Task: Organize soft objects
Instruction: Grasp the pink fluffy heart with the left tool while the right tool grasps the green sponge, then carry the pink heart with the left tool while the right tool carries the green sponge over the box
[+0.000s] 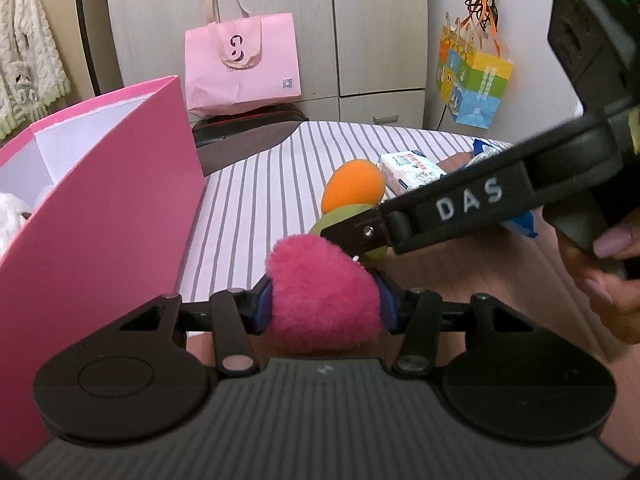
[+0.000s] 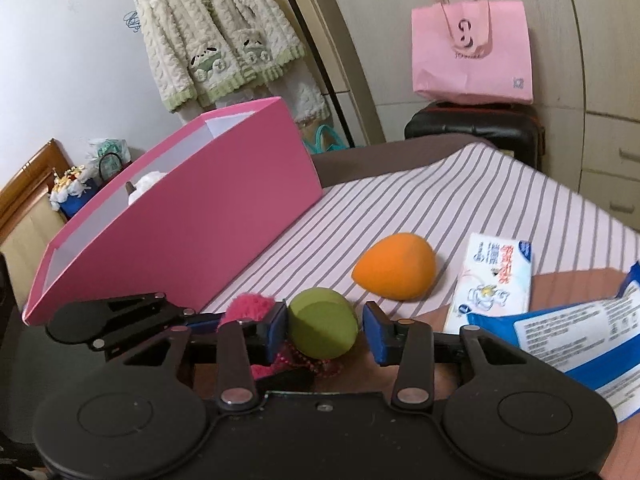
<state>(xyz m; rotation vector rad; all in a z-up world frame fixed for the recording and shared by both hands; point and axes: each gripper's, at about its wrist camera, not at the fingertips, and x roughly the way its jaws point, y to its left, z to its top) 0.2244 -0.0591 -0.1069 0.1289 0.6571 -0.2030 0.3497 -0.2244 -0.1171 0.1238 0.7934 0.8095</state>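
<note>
My left gripper (image 1: 325, 302) is shut on a fluffy pink pompom (image 1: 324, 296), low over the striped cloth (image 1: 256, 200). The pompom also shows in the right wrist view (image 2: 250, 306). My right gripper (image 2: 325, 330) is open around a green sponge (image 2: 322, 322); the left pad touches it, the right pad stands apart. The green sponge shows behind the pompom in the left wrist view (image 1: 340, 220). An orange egg-shaped sponge (image 2: 394, 266) lies on the cloth beyond it, also in the left wrist view (image 1: 354, 186). An open pink box (image 2: 192, 208) stands to the left, with something white inside.
A white tissue pack (image 2: 494, 280) and a blue-white wipes pack (image 2: 576, 332) lie at the right. A pink paper bag (image 2: 474, 52) sits on a black stool behind the table. A colourful bag (image 1: 474, 76) hangs on the wall. A cardigan (image 2: 216, 36) hangs at the back.
</note>
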